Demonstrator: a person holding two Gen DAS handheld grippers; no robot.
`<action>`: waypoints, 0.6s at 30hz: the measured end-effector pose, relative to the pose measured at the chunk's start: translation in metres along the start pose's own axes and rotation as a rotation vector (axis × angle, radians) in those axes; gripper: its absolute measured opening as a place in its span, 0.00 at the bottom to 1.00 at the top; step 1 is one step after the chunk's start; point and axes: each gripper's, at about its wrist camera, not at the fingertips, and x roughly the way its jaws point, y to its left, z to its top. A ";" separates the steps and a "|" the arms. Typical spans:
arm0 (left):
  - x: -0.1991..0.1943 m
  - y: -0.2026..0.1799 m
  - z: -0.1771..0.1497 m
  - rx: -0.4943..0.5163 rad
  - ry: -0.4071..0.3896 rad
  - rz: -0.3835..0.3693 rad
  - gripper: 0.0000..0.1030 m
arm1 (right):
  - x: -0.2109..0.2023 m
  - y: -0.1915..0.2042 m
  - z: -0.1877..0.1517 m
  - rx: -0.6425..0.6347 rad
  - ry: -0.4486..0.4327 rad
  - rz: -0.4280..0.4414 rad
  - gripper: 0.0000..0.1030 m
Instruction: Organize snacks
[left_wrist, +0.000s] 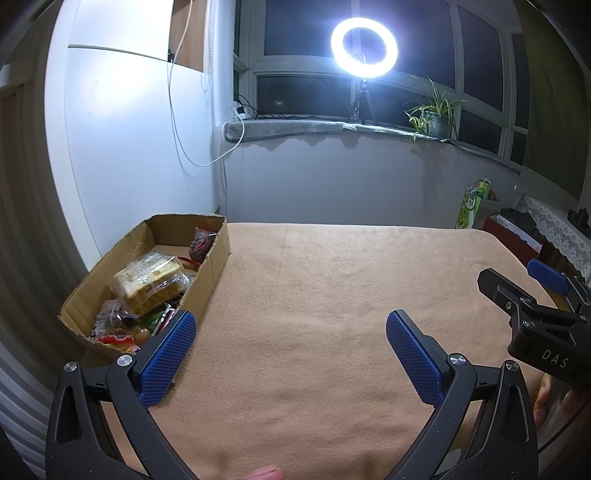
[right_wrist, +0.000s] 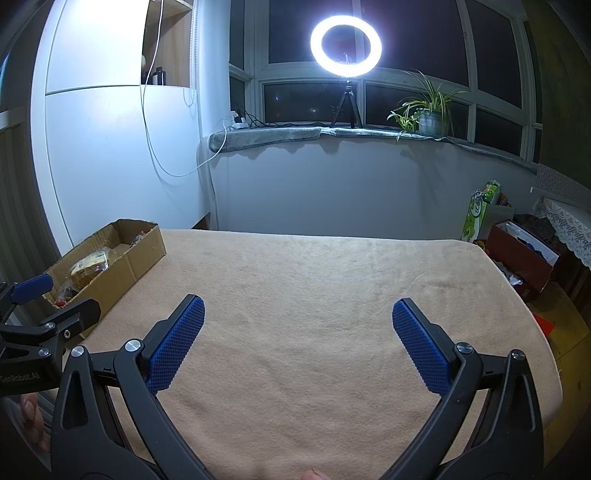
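Note:
A cardboard box (left_wrist: 212, 264) stands at the table's left edge and holds several snack packets, among them a clear pack of yellow cakes (left_wrist: 149, 282) and a dark red pouch (left_wrist: 201, 243). The box also shows in the right wrist view (right_wrist: 142, 254). My left gripper (left_wrist: 291, 328) is open and empty, its left finger just right of the box's near corner. My right gripper (right_wrist: 298, 314) is open and empty over the bare cloth. Each gripper shows at the edge of the other's view: the right gripper (left_wrist: 517, 284) and the left gripper (right_wrist: 55, 299).
A tan cloth (left_wrist: 351, 295) covers the table. A ring light (left_wrist: 364, 48) on a tripod and a potted plant (left_wrist: 434, 114) stand on the windowsill behind. A green bag (right_wrist: 480, 210) and a red box (right_wrist: 521, 254) sit off the table's right side.

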 end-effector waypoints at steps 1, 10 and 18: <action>0.001 0.000 0.000 0.000 0.001 0.000 1.00 | 0.000 0.000 0.000 0.000 0.000 0.000 1.00; 0.002 0.001 0.000 0.001 0.003 0.000 1.00 | 0.000 0.001 0.000 -0.001 0.000 0.000 1.00; 0.002 0.002 0.000 0.001 0.003 0.001 1.00 | 0.000 0.000 0.000 -0.002 0.001 -0.001 1.00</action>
